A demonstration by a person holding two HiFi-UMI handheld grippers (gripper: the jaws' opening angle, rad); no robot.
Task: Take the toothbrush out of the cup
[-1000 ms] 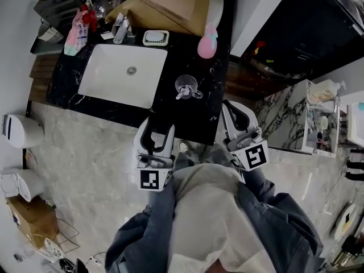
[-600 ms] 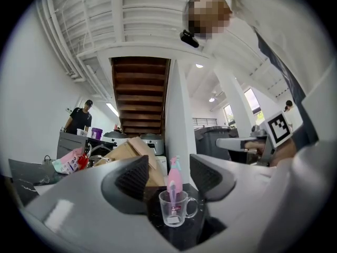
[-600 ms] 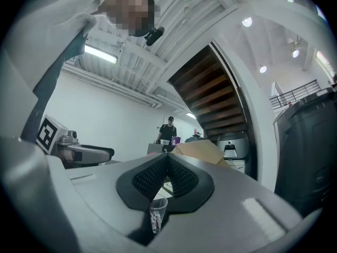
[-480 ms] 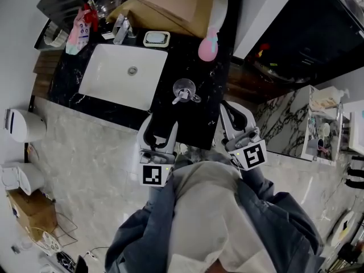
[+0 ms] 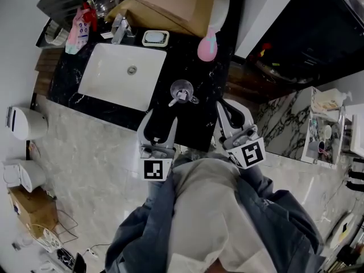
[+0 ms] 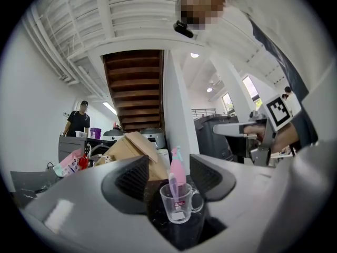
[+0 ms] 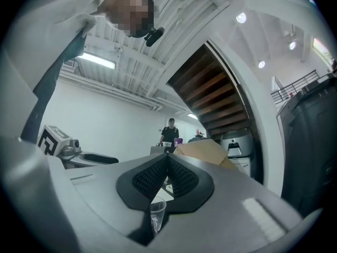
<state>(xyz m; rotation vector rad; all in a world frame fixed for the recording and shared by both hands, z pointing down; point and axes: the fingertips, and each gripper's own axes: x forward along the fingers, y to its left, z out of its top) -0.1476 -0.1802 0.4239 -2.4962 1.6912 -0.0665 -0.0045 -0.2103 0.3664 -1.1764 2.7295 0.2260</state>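
Observation:
A clear glass cup [image 5: 183, 89] with a handle stands on the black marble counter [image 5: 200, 124], right of the sink. A toothbrush [image 5: 177, 97] leans in it, its head over the near rim. In the left gripper view the cup [image 6: 179, 202] and the pale purple toothbrush [image 6: 172, 185] stand just beyond the jaws. My left gripper [image 5: 160, 121] [image 6: 168, 177] is open, a short way in front of the cup, touching nothing. My right gripper [image 5: 223, 104] [image 7: 167, 176] is shut and holds nothing, near the cup's right; the cup [image 7: 156, 213] shows below its jaws.
A white sink [image 5: 122, 75] with a faucet [image 5: 119, 27] lies left of the cup. Behind are a soap dish [image 5: 154, 37], a pink spray bottle [image 5: 207, 45], a cardboard box [image 5: 170, 4] and a pink packet [image 5: 78, 33]. A person in black [image 6: 78, 123] stands far off.
Both grippers have moved forward over the counter's front edge, toward the cup. The left one now points at the cup. The cup and toothbrush have not moved.

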